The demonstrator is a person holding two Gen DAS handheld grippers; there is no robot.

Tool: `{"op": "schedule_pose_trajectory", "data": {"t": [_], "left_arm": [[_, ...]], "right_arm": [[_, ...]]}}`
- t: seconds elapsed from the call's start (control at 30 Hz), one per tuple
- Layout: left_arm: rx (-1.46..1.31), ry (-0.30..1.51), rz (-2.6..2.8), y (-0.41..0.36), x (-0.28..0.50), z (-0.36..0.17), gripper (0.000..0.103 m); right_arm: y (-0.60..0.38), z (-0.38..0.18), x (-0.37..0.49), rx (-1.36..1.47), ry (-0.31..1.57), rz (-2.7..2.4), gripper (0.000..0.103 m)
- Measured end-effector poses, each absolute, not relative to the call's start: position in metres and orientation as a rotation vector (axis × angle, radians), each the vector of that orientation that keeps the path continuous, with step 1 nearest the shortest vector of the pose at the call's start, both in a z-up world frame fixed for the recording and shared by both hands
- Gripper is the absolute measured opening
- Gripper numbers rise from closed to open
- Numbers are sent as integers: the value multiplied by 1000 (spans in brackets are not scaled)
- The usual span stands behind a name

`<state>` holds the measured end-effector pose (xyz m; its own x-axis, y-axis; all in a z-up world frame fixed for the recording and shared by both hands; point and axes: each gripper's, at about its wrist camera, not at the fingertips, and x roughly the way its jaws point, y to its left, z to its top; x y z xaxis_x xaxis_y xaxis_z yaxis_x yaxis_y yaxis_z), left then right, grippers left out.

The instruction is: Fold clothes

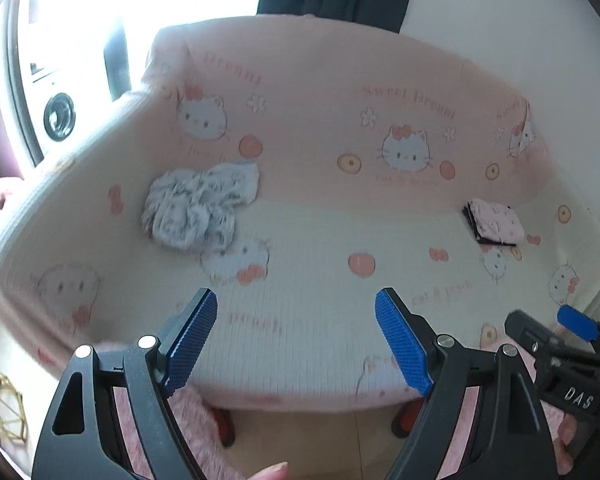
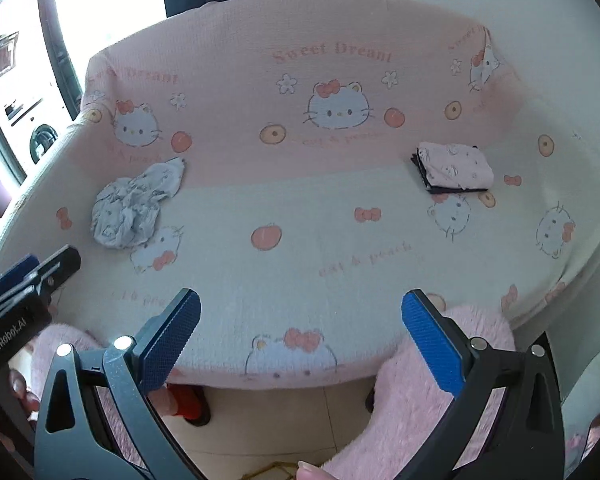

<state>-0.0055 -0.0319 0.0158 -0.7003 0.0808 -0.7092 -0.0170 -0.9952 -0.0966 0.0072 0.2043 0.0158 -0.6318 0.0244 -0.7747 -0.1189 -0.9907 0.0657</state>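
We see a crumpled pale grey cloth garment (image 2: 134,208), soft and creased, on a pink-and-cream ribbed woven sofa cover (image 2: 300,272). The left hand-held gripper (image 1: 296,344) is matt black plastic with blue knurled pads (image 1: 400,344) and shiny metal rivets (image 1: 147,342).

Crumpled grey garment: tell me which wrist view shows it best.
The right wrist view. There the crumpled grey garment is sharp, its creases and printed pattern readable, lying on the left of the sofa cover. The left wrist view shows it too, but motion blur smears its folds.
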Motion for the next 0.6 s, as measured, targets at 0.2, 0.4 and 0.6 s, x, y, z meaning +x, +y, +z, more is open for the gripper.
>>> {"op": "schedule_pose_trajectory", "data": {"t": [0.2, 0.4, 0.6], "left_arm": [[-1178, -128, 2835, -32, 34, 18, 84], [-1194, -115, 2783, -27, 48, 14, 84], [-1193, -150, 2782, -34, 47, 13, 84]], "right_arm": [[197, 22, 35, -1299, 125, 2795, 102], [189, 24, 50, -1299, 100, 2811, 102], [186, 20, 51, -1317, 81, 2810, 102]]}}
